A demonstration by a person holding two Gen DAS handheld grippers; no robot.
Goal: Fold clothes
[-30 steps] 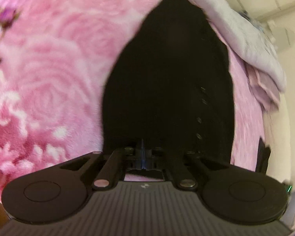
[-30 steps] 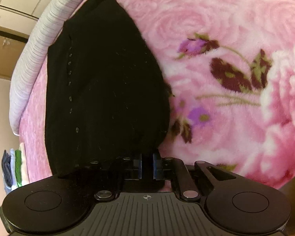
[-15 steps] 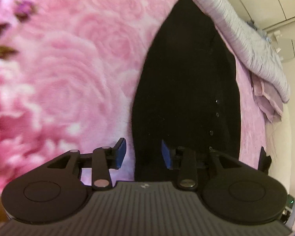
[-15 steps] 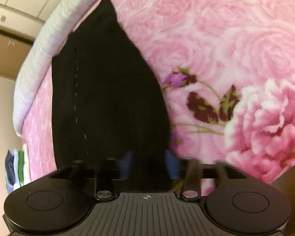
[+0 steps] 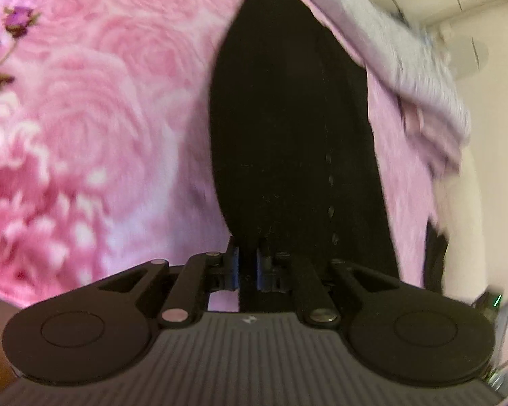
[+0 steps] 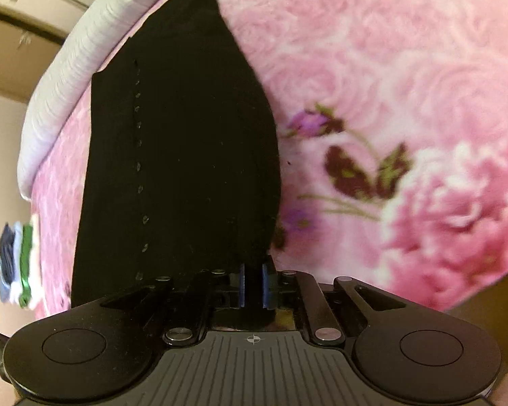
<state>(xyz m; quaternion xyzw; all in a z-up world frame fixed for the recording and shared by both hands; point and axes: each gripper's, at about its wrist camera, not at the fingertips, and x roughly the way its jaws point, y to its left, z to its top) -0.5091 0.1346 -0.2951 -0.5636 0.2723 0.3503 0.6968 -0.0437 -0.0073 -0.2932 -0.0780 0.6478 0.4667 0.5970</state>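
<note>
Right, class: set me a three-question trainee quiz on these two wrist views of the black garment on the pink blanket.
1. True or false: the black garment lies on a pink floral blanket.
2. In the right wrist view, the small stack of folded clothes sits at which edge? A left, B right, C top.
3. Fill in: both the left hand-held gripper and the right hand-held gripper have the garment's near ____ between their pads.

Key: 1 true; 2 A; 3 edge.
</note>
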